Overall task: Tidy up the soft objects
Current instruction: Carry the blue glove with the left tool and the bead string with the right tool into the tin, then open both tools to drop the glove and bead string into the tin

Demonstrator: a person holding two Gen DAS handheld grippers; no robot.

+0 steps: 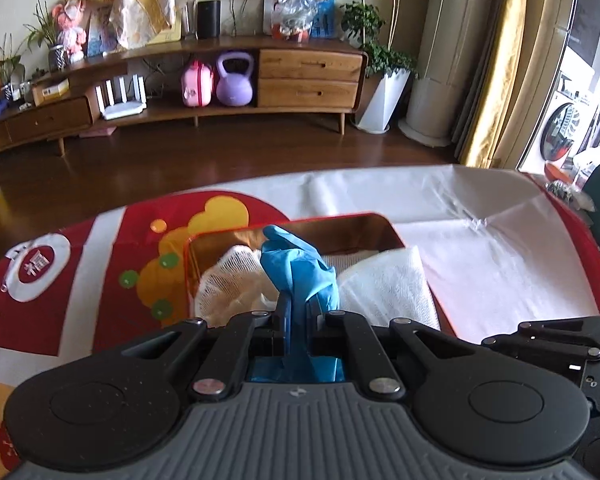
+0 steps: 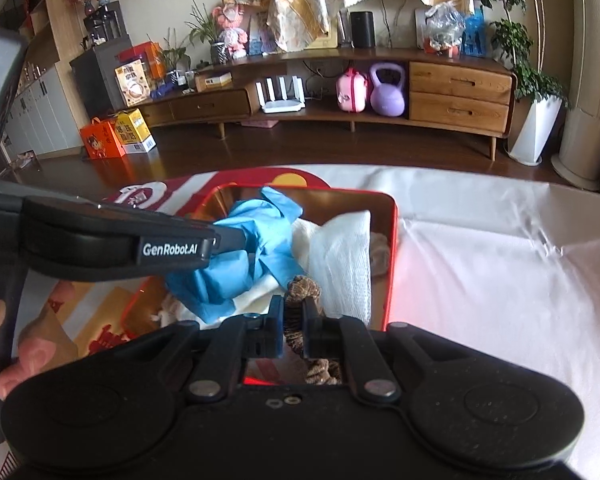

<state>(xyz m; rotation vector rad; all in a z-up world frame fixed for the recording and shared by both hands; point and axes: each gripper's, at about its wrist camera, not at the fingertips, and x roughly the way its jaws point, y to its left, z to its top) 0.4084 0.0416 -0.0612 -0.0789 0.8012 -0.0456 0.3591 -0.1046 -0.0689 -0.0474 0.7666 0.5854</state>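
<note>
Now: left claw clamped on blue glove, right claw clamped on brown scrunchie, both just above red tin; lower fully inside before letting go.

A brown scrunchie is clamped between the closed right tongs above the near end of the red tin. A blue glove is gripped by the left tongs, entering from the left. White gauze is seen inside the tin. The bench is covered in white cloth.
</note>
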